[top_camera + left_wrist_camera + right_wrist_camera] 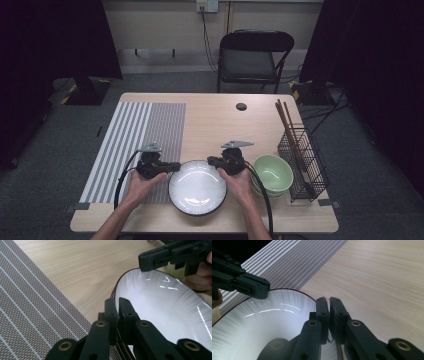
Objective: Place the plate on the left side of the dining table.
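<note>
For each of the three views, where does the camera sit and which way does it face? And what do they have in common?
High view: fixed above the person's side of the table, looking forward and down; both forearms and hands enter from the bottom.
Left gripper view: rides the left tongs, looking along their jaws, closed on the white plate rim; the placemat lies beside.
Right gripper view: rides the right tongs, jaws closed on the opposite rim, facing the placemat.
Shared: the plate appears in all three, and each gripper view shows the other tongs across it.

plate (162, 305) cut off at frame edge, forearms cropped below
</note>
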`<state>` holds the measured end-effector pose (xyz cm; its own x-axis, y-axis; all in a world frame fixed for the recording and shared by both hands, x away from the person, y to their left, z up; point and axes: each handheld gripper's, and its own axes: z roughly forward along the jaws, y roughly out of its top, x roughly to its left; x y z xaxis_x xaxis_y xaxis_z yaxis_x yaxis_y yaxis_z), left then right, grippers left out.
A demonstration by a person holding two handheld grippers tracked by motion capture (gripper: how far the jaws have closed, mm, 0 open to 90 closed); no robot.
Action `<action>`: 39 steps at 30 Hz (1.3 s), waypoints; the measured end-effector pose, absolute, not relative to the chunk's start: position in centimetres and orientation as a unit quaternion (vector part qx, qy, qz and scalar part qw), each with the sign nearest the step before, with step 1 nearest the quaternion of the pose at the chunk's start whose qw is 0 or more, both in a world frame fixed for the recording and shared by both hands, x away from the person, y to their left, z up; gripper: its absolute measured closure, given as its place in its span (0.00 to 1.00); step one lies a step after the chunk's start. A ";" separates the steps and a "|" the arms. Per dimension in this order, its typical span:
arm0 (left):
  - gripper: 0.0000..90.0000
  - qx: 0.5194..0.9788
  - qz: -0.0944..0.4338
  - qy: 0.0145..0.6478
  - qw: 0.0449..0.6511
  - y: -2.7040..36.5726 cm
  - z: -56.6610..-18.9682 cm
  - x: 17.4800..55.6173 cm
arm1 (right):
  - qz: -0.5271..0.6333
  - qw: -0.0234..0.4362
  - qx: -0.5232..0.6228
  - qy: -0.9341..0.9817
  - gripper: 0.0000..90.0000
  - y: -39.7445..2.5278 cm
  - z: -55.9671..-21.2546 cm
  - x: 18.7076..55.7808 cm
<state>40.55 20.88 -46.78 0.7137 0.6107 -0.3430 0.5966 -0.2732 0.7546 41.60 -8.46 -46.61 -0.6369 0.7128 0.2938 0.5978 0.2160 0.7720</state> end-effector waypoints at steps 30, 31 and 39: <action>0.94 0.793 -0.003 0.377 0.478 20.6 -47.0 40.9 | 0.472 0.037 0.438 0.764 0.95 -8.7 -47.2 40.9; 0.93 0.795 -0.003 0.374 0.477 20.6 -47.0 40.9 | 0.473 0.037 0.436 0.765 0.95 -8.7 -47.2 40.8; 0.96 0.801 -0.001 0.372 0.470 20.5 -46.8 40.8 | 0.473 0.033 0.428 0.769 0.92 -8.5 -47.5 40.8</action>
<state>40.76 20.51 -46.84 0.7233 0.5949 -0.3506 0.5964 -0.2824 0.7513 40.77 -8.45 -47.53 -0.6320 0.6898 0.3533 0.6264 0.1864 0.7569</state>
